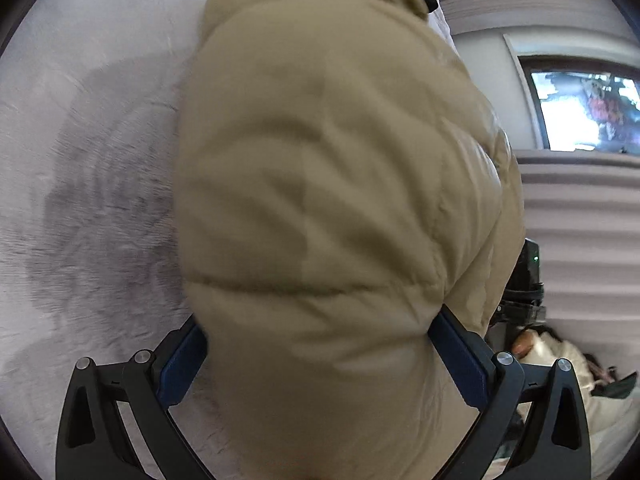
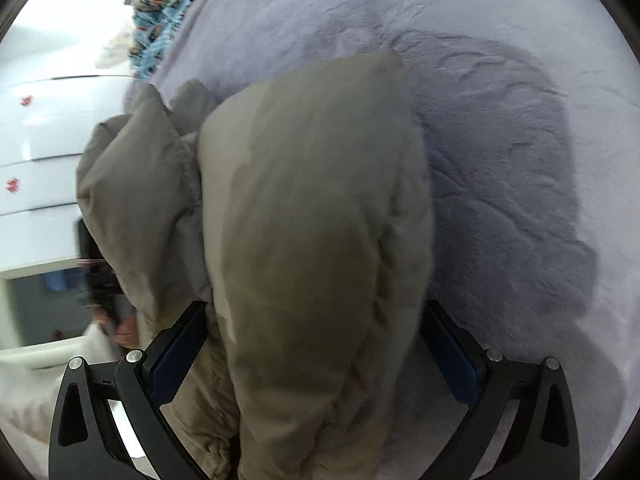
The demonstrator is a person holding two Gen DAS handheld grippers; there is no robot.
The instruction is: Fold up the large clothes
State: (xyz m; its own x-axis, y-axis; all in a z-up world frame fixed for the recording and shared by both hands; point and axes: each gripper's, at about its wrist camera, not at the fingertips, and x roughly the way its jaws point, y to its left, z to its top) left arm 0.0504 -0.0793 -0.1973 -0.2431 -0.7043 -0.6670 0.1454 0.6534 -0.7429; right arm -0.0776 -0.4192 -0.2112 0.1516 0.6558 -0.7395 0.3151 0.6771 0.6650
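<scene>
A beige puffer jacket (image 1: 332, 184) fills the left wrist view and hangs above a pale fleecy bed cover (image 1: 92, 152). My left gripper (image 1: 320, 344) is shut on a thick fold of the jacket, its blue pads pressed on both sides. In the right wrist view the same jacket (image 2: 312, 220) hangs in bulging folds, casting a shadow on the cover (image 2: 520, 120). My right gripper (image 2: 316, 340) is shut on another fold of it. The fingertips of both grippers are hidden by the fabric.
A ribbed pale headboard (image 1: 584, 220) and a window (image 1: 584, 108) are at the right of the left wrist view. White drawers (image 2: 40, 152) and a blue patterned cloth (image 2: 160, 20) are at the left of the right wrist view. The other gripper shows dimly beside the jacket (image 1: 524, 284).
</scene>
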